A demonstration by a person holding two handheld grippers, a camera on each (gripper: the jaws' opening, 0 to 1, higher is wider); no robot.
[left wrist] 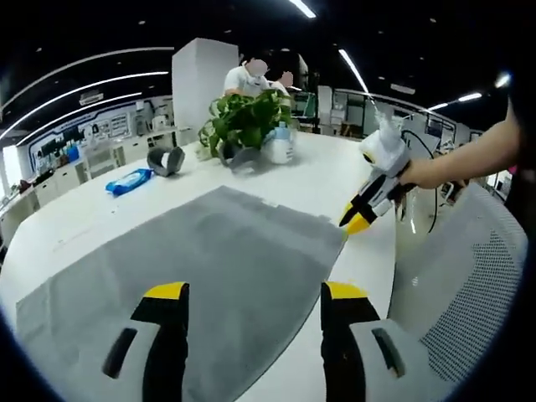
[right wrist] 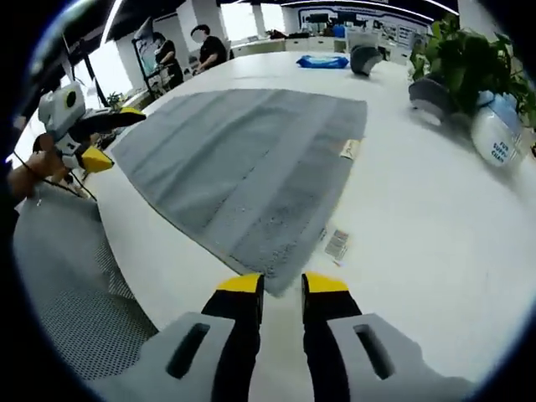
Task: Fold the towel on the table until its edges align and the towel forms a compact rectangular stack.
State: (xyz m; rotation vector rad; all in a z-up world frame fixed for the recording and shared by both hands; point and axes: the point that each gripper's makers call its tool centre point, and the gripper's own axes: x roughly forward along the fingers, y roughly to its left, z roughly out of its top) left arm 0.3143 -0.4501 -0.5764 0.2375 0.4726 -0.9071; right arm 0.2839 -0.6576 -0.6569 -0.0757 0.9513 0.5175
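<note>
On the white table, a grey towel lies flat, unfolded.

The white table carries 1 grey towel spread flat, 1 corner reaching the near edge. Beyond it rest a potted green plant, a white jug just beside the plant, a grey tape roll and a blue packet. A small white label lies just beside the towel.

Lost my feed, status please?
Left gripper open over towel. Right gripper nearly closed at towel corner, gripping nothing. Towel flat, unfolded. Potted plant beyond it.
</note>
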